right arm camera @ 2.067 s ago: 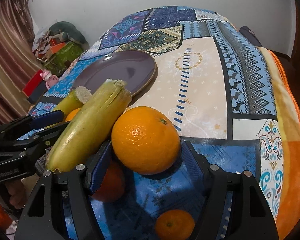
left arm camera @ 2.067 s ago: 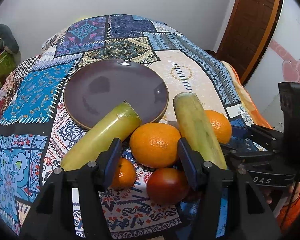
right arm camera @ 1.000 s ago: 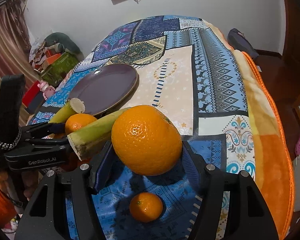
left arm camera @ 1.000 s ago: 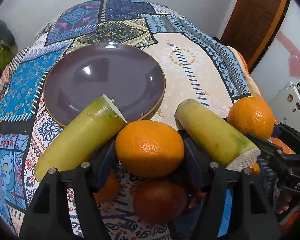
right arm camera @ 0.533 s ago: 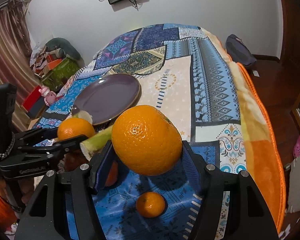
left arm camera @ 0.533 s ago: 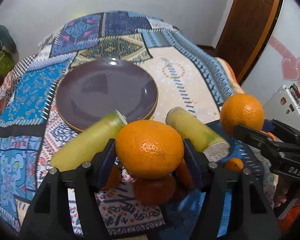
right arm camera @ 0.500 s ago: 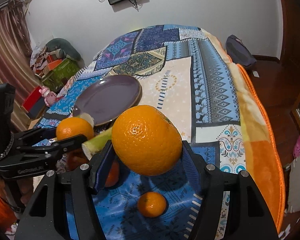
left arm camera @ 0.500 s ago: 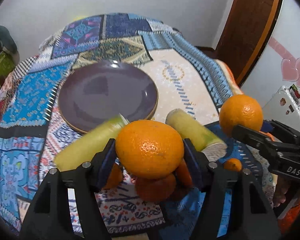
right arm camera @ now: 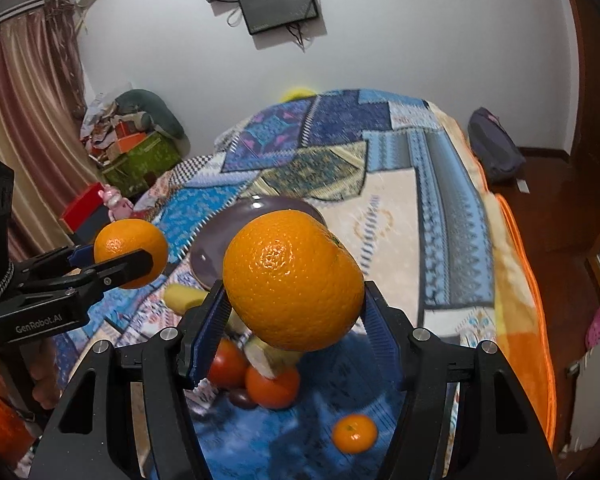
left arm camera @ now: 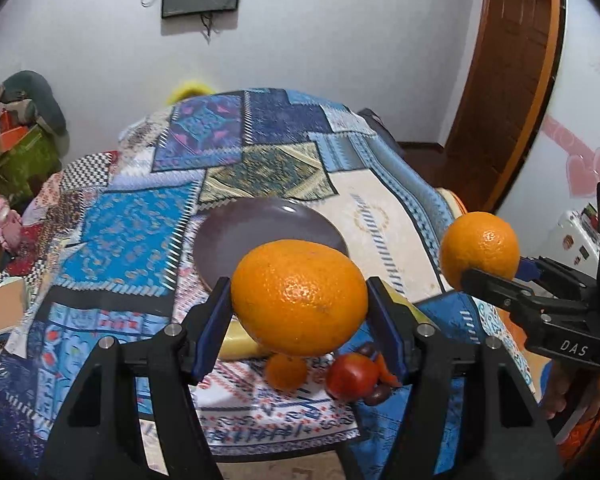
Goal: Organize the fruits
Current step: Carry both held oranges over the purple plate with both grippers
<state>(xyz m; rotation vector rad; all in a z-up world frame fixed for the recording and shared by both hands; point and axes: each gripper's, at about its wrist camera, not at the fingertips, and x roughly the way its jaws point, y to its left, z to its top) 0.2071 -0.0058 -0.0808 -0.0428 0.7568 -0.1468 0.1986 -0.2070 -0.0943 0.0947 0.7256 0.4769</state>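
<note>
In our left gripper (left arm camera: pixel 299 304) the fingers clamp a large orange (left arm camera: pixel 299 297), lifted clear of the bed (left arm camera: pixel 132 232). Our right gripper (right arm camera: pixel 292 306) likewise pinches a second orange (right arm camera: pixel 293 285) in the air. Below them, nearer us than the purple plate (left arm camera: pixel 236 236), lie a tomato (left arm camera: pixel 350 371), small tangerines (right arm camera: pixel 354 433) and yellow-green stalks (right arm camera: pixel 182 298) on the patterned blanket.
</note>
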